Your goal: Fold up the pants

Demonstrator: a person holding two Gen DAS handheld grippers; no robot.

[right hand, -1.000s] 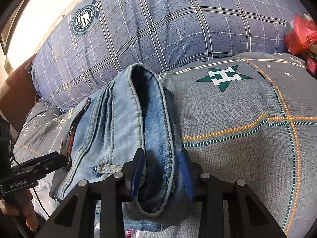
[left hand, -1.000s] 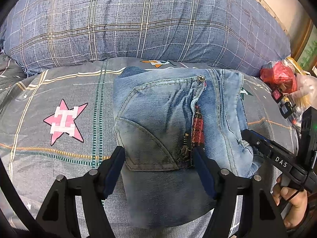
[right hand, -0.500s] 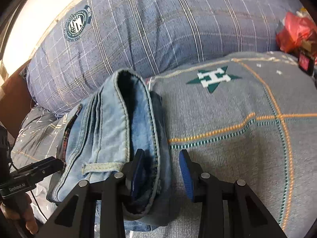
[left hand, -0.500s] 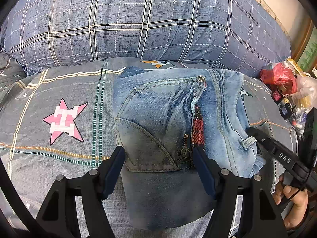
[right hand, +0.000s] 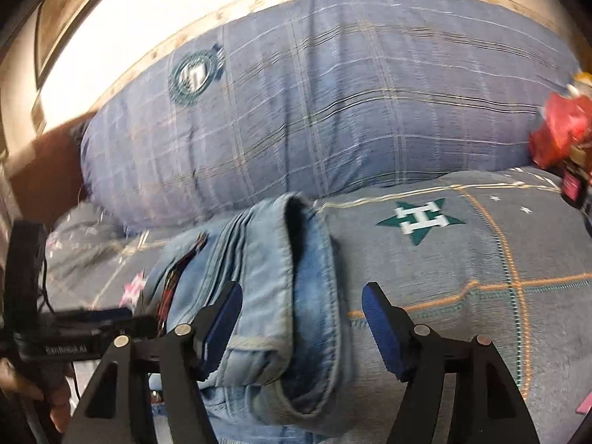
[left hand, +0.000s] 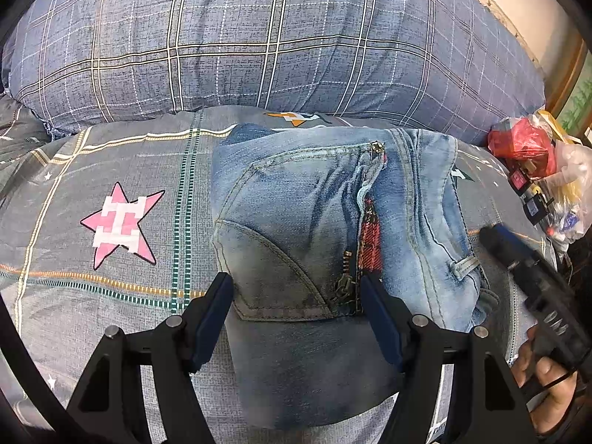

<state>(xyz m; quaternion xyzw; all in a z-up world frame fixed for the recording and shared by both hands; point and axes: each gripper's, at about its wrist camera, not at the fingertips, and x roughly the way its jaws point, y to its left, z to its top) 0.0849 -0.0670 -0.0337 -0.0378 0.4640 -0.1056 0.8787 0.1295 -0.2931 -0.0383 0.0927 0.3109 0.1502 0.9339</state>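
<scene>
Folded light blue jeans (left hand: pixel 314 222) lie on the grey quilt (left hand: pixel 111 155), zipper and red plaid lining facing up. My left gripper (left hand: pixel 294 288) hangs open just over their near edge, one finger at each side of the dark pocket fold, pressing on nothing. In the right wrist view the rolled waistband (right hand: pixel 288 277) sits between the fingers of my right gripper (right hand: pixel 301 296), whose jaws are opening, the pads clear of the denim. The right gripper (left hand: pixel 518 259) also shows blurred at the jeans' right edge, held by a hand (left hand: pixel 547 381).
A large blue plaid pillow (left hand: pixel 277 37) runs along the back of the bed. A red bag and plastic-wrapped small items (left hand: pixel 525 148) sit at the right edge. The quilt bears a pink star (left hand: pixel 122 222) to the left and a green star (right hand: pixel 421 220) to the right.
The right gripper's jaws have spread and let go of the waistband, and it has lifted and tilted up. The left gripper and the jeans have stayed put.
</scene>
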